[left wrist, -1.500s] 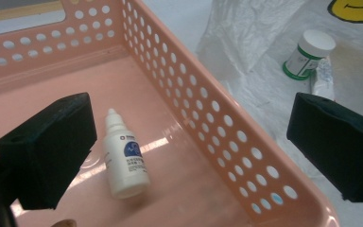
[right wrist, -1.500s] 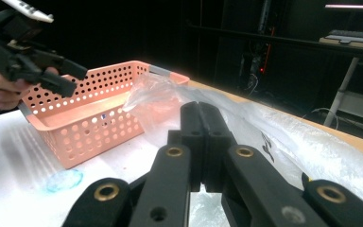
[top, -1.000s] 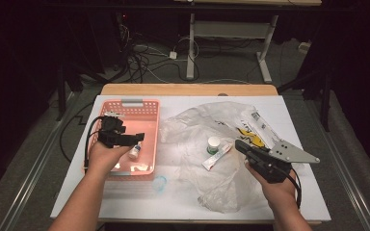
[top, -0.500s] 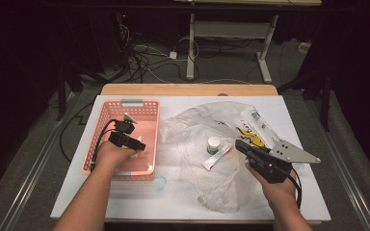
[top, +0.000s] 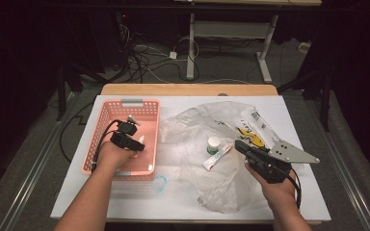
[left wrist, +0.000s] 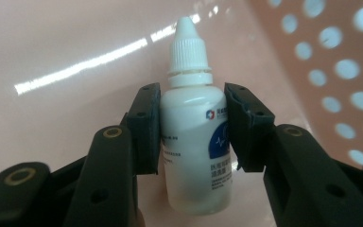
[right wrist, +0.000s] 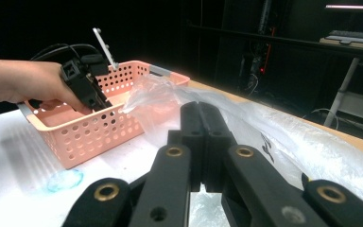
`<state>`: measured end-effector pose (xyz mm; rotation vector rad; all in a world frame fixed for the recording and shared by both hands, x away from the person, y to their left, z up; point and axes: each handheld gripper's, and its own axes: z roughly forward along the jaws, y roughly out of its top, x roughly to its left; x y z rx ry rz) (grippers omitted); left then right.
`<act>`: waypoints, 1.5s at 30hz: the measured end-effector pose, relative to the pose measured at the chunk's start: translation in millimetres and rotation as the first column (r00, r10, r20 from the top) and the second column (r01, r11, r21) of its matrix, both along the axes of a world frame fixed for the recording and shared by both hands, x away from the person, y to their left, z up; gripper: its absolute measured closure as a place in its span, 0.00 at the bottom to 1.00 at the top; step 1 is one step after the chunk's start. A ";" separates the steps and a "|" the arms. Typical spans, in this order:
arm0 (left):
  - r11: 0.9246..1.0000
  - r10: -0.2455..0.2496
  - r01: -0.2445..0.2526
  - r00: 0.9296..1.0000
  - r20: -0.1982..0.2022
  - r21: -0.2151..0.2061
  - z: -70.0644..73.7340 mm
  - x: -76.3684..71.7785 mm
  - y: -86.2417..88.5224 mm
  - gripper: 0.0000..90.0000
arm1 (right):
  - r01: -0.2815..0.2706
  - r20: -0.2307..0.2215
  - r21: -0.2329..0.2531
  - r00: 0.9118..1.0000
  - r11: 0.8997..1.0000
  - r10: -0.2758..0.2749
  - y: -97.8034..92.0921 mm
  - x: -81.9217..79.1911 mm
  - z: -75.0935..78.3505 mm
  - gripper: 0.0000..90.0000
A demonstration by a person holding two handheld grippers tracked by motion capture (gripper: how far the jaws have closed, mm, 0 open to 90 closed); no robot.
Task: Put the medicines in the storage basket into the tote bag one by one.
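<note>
Dropper bottle [left wrist: 196,127] sits between my left gripper's [left wrist: 194,127] fingers [left wrist: 144,127], white body and ribbed white cap upright in the left gripper view, blue print on its label. Both pads look pressed against its sides, so I read the fingers as clamped on it. Behind it I see the pink floor and the perforated wall of the basket [top: 107,120], so the bottle is inside the basket, low over its bottom; whether it touches the bottom I cannot tell.

From the high view my left gripper [top: 134,143] reaches down into the basket near its right wall. My right gripper [top: 238,144] hovers over the crumpled clear plastic bag [top: 221,183] on the white surface [top: 308,120], its fingers [right wrist: 203,137] pressed together with nothing between them. Just beside its tip lie a white tube [top: 217,157] and a small white-capped jar [top: 213,143] on the bag. A clear round lid [top: 159,183] rests on the surface near the basket's front corner.
</note>
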<state>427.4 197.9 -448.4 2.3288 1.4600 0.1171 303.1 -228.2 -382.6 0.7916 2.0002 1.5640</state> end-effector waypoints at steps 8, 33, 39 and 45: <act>0.995 -0.017 0.033 0.986 0.168 -0.091 24.5 -20.1 2.3 0.64 | 0.001 0.002 -0.001 1.000 1.000 -0.001 0.8 0.3 -0.5 1.00; 0.932 -0.055 0.215 0.880 0.472 -0.291 48.2 -104.8 -20.2 0.65 | 0.000 0.002 -0.005 1.000 1.000 0.000 1.8 -0.1 -1.7 1.00; 0.912 -0.091 0.276 0.858 0.506 -0.304 44.5 -119.8 -34.9 0.65 | 0.000 0.002 -0.003 1.000 1.000 0.000 2.5 0.0 -2.8 1.00; 0.895 -0.136 0.330 0.842 0.523 -0.299 42.7 -125.7 -58.6 0.64 | -0.004 0.010 -0.008 1.000 1.000 0.004 3.1 -0.2 -2.9 1.00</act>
